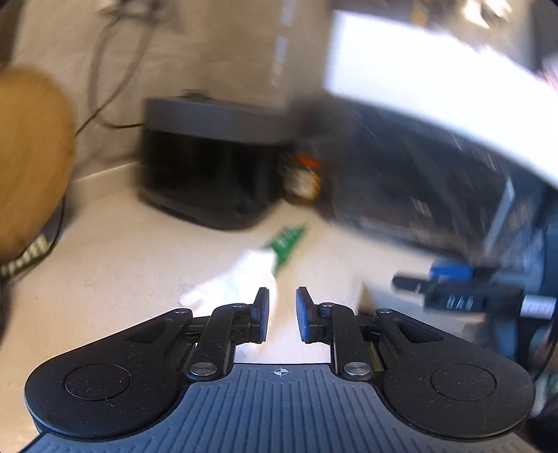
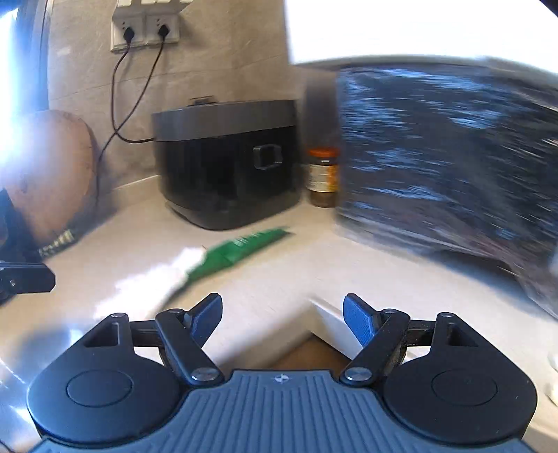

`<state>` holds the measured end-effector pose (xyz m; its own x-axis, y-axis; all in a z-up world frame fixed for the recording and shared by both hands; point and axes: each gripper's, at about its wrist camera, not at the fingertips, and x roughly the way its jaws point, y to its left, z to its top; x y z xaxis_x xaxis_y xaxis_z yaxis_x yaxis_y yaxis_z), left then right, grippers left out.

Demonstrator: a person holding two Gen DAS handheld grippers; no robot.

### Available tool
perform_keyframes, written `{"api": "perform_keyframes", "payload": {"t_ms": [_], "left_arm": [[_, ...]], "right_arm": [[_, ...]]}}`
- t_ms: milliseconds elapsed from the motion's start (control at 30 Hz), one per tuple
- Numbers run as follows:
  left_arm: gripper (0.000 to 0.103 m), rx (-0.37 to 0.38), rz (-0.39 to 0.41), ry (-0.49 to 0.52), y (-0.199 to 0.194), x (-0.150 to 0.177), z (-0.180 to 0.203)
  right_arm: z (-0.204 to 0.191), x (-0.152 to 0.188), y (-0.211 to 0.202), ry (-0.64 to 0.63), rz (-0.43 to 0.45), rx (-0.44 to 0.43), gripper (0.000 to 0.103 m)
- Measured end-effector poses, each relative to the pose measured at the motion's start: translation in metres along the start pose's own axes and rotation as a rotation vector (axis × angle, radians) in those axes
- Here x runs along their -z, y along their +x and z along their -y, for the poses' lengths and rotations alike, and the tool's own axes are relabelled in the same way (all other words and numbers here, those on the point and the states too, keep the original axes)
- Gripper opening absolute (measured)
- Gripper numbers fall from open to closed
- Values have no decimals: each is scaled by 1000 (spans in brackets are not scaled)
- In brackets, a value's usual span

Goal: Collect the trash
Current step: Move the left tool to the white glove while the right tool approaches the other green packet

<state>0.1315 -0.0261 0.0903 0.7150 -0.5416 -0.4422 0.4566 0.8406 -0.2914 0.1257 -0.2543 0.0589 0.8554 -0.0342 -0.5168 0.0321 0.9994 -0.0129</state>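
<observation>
Item one, the trash: I see one flat green printed wrapper (image 2: 240, 249) lying on the pale speckled countertop (image 2: 279, 278), at centre frame in the right wrist view, and one crumpled white tissue (image 2: 157, 275) touching its lower left end. In the left wrist view the same pair sits just above centre-bottom, wrapper (image 1: 286, 244) upper right, tissue (image 1: 237, 282) lower left. Both are blurred; the wrapper's print is unreadable.

Count of other items: one black boxy rice cooker with a grey lid (image 2: 226, 163) at centre; one brown glass jar with an orange cap (image 2: 322, 176) just beside its right; two black cords (image 2: 118, 104) running up to wall sockets (image 2: 144, 26) in the upper left; one tan rounded wooden board (image 2: 48, 170) at the left edge; one large black bag (image 2: 450, 163), heavily smeared, filling the right.

My left gripper (image 1: 282, 313): jaws narrowly parted, nothing between the pads, released; the tissue lies behind its left finger, contact unclear.

My right gripper (image 2: 282, 320): blue pads spread wide, empty, above the counter edge, touching nothing.
</observation>
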Motion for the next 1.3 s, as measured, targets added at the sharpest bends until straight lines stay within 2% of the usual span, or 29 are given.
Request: {"api": "perform_keyframes", "payload": {"t_ms": [67, 133, 200, 267, 333, 400, 467, 500, 567, 600, 633, 733, 833, 900, 967, 1000, 1033, 1133, 1300], "left_arm": [[21, -21, 20, -28, 2, -4, -18], [21, -19, 15, -6, 6, -3, -29], [21, -1, -8, 36, 12, 0, -33], [21, 37, -29, 91, 18, 3, -30], [21, 41, -25, 147, 29, 3, -21], [21, 33, -16, 192, 44, 0, -10], [23, 38, -40, 244, 63, -1, 0], [24, 32, -59, 269, 74, -1, 4], [24, 10, -72, 286, 91, 2, 5], [24, 3, -78, 287, 97, 4, 3], [24, 2, -91, 285, 102, 6, 0], [24, 20, -130, 285, 112, 13, -7], [24, -16, -148, 287, 120, 16, -8], [24, -64, -158, 289, 123, 15, -9], [24, -105, -166, 294, 126, 14, -11], [24, -118, -174, 296, 126, 14, -13], [24, -131, -185, 296, 127, 14, -15], [24, -165, -210, 275, 124, 16, -24], [24, -200, -239, 242, 106, 19, -40]], "right_arm": [[-14, -16, 19, 6, -37, -45, 77], [-27, -29, 42, 10, -71, -100, 77], [-41, -40, 69, 6, -95, -119, 77], [-50, -51, 100, 7, -118, -112, 77], [-53, -58, 130, 39, -153, -95, 76], [-51, -61, 153, 79, -200, -111, 74], [-49, -58, 165, 109, -238, -155, 74], [-50, -54, 170, 119, -251, -189, 71], [-50, -51, 170, 129, -271, -257, 43], [-51, -49, 169, 118, -286, -280, 23], [-53, -48, 167, 100, -296, -296, 16], [-56, -48, 154, 65, -306, -380, 16], [-62, -50, 146, 35, -323, -466, 16], [-67, -52, 141, -1, -301, -447, 18], [-64, -55, 140, 15, -264, -359, 39], [-61, -56, 140, 38, -242, -305, 61], [-59, -56, 140, 63, -218, -252, 74], [-56, -56, 147, 112, -188, -98, 76], [-69, -55, 174, 132, -251, -43, 76]]}}
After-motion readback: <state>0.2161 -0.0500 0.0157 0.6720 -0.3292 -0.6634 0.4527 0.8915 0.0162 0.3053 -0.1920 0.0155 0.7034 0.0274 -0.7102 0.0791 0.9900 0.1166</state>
